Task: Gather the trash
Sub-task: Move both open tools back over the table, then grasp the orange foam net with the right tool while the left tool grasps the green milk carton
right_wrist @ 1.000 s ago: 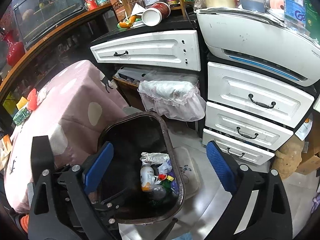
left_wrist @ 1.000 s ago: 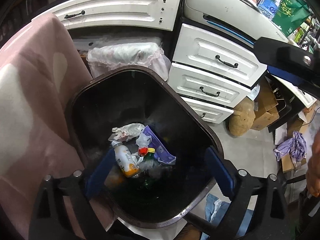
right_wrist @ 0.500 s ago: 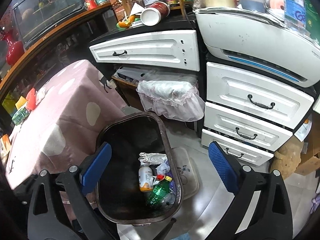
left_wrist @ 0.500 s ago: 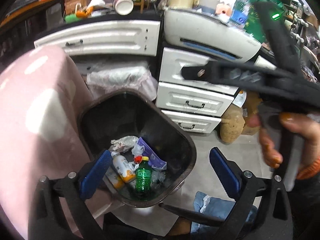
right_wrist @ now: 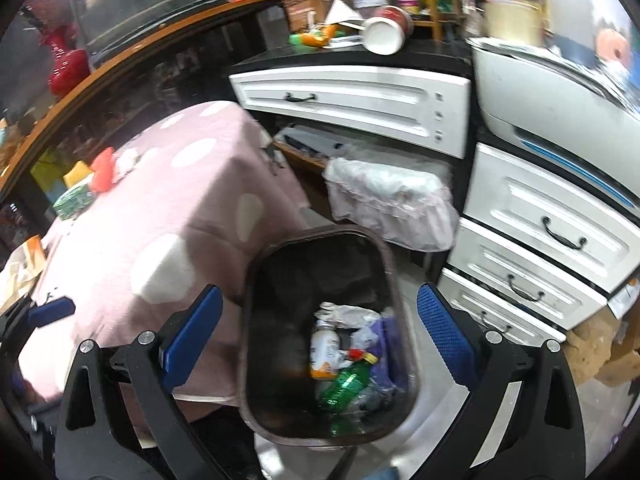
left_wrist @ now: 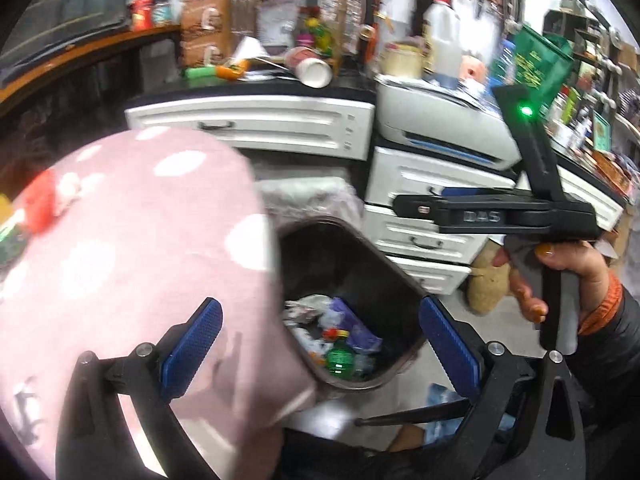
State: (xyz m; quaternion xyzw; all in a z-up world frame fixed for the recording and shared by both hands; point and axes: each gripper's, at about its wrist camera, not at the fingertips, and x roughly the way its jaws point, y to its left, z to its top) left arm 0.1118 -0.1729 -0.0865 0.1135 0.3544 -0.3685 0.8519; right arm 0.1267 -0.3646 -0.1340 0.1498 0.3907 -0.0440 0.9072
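The trash bin (right_wrist: 320,340), dark with a brown rim, stands on the pale floor beside a table draped in a pink polka-dot cloth (right_wrist: 160,216). Inside it lie a green plastic bottle (right_wrist: 346,384), a small white bottle with an orange base (right_wrist: 324,354), crumpled white paper (right_wrist: 344,314) and a purple wrapper (right_wrist: 390,344), all touching in one heap at the bottom.

The left gripper (left_wrist: 320,352) has its blue-padded jaws spread fully, nothing between them. From its camera the corner of the cloth (left_wrist: 132,264) covers the near left part of the bin (left_wrist: 352,264) (the heap stays visible past the fabric edge).

The right gripper (right_wrist: 320,336) also stands with jaws wide apart and empty, framing the bin's mouth from above. In the left wrist view its black body (left_wrist: 520,216) shows at the right, a green light lit on its upright part, gripped by the person's right hand (left_wrist: 568,276) with an orange cuff.

Behind the bin: a second container lined with a white plastic bag (right_wrist: 388,196), white drawer units with dark handles (right_wrist: 540,256), and a white appliance (right_wrist: 560,108) on top. A tipped paper cup (right_wrist: 386,34) lies on the black counter. The frames are slightly blurred.
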